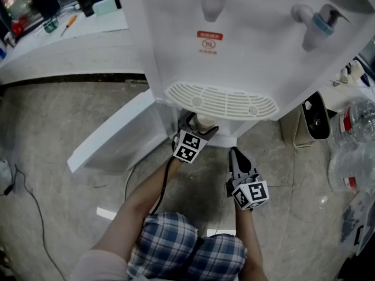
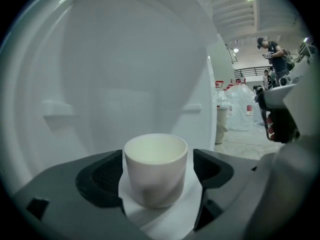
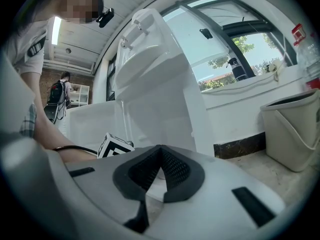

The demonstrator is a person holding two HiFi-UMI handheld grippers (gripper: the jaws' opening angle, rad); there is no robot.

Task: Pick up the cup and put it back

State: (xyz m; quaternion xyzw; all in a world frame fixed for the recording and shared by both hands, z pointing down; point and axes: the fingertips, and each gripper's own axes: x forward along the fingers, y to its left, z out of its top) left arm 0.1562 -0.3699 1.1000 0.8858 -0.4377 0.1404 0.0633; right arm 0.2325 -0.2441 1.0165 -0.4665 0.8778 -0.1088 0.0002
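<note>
A small white cup (image 2: pixel 155 168) stands upright on the white floor inside the water dispenser's lower cabinet (image 2: pixel 125 74). My left gripper (image 2: pixel 156 176) is open, one dark pad on each side of the cup; a thin gap shows at the right pad. From the head view, the left gripper (image 1: pixel 199 122) reaches under the drip tray (image 1: pixel 222 102) and the cup (image 1: pixel 204 122) shows between its jaws. My right gripper (image 1: pixel 237 154) hangs back over the floor, shut and holding nothing; its pads (image 3: pixel 172 169) meet in the right gripper view.
The cabinet door (image 1: pixel 111 139) swings open to the left. A beige bin (image 1: pixel 310 122) and large clear water bottles (image 1: pixel 351 151) stand to the right of the dispenser (image 1: pixel 234 40). A black cable (image 1: pixel 29 201) lies on the floor at left.
</note>
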